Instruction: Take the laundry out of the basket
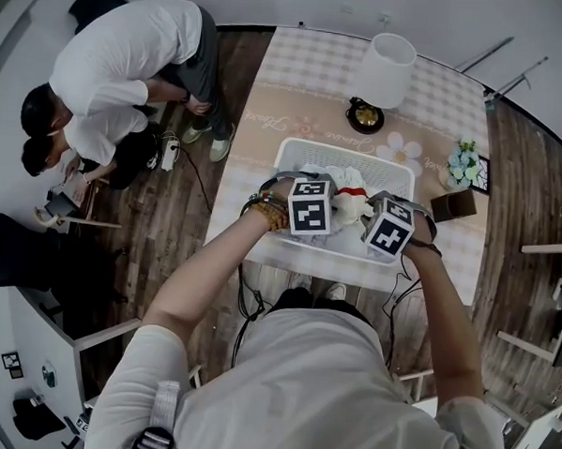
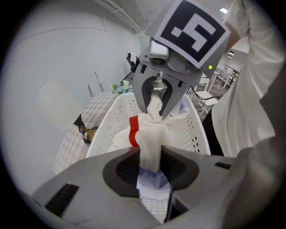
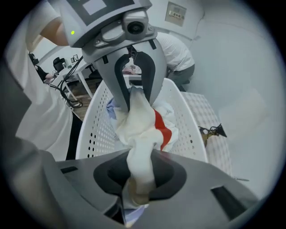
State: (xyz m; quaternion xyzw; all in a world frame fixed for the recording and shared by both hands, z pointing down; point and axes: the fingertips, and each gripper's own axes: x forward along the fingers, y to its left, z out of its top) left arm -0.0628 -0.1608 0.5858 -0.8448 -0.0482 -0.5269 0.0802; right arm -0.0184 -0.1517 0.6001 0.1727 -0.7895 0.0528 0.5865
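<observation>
White laundry (image 2: pixel 149 134) with a red band is running up the middle of the left gripper view. The left gripper (image 2: pixel 149 166) is clamping a twisted fold of it, white over pale blue, between jaws standing narrow around the cloth. Across from it, the right gripper (image 2: pixel 157 103) is pinching the other end of the same bundle, which is hanging stretched between the two above the open basket (image 2: pixel 109 120). Further white cloth is showing beside the red band inside the basket, but whether it is a separate piece cannot be told. The right gripper view is showing the same hold from the other side: its jaws are pressing on a thick white fold, with a pale blue scrap peeking out beneath. The bundle is sagging toward the basket floor, and it is unclear whether its lowest folds are touching. In the head view the basket is sitting at the near edge of the table (image 1: pixel 308 70), both grippers are hovering side by side over its middle, and white cloth is showing around and below them. Judging from this, the grasp is made and the bundle is coming up, but it is not yet clear of the rim. Carrying it out, setting it down outside the basket, and fetching any pieces lying inside are all yet to be done.
</observation>
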